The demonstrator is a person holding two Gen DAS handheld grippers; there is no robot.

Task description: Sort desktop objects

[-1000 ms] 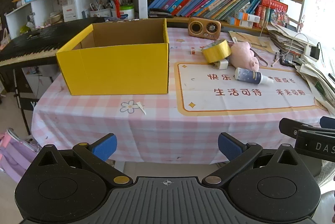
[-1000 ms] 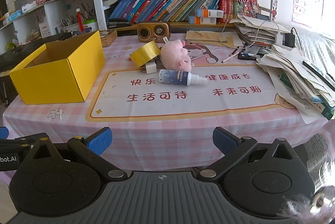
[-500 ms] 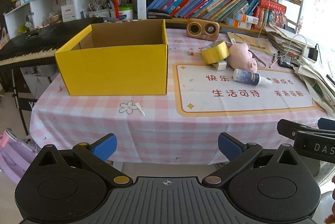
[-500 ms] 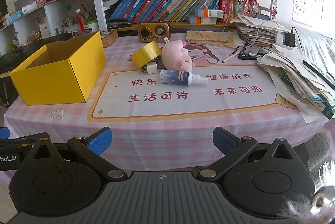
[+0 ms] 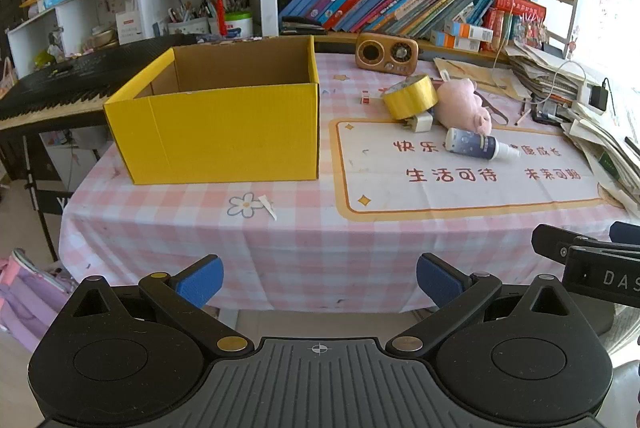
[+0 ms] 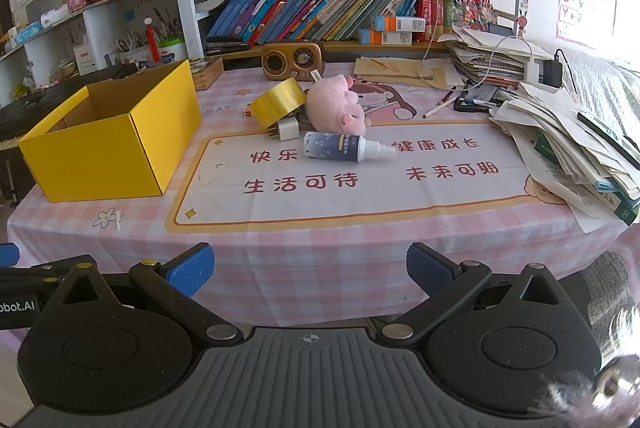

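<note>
An open yellow cardboard box stands on the left of the pink checked table. To its right lie a yellow tape roll, a white charger plug, a pink plush pig and a spray bottle on its side. My left gripper hangs open in front of the table's near edge, holding nothing. My right gripper is open and empty there too, level with the mat.
A wooden radio sits at the back before shelves of books. Piles of papers crowd the right edge, with pens and a cable. A black keyboard stands left of the table. A printed mat covers the middle.
Both views have crept slightly closer to the table. Nothing on it has moved, and both grippers have stayed open.
</note>
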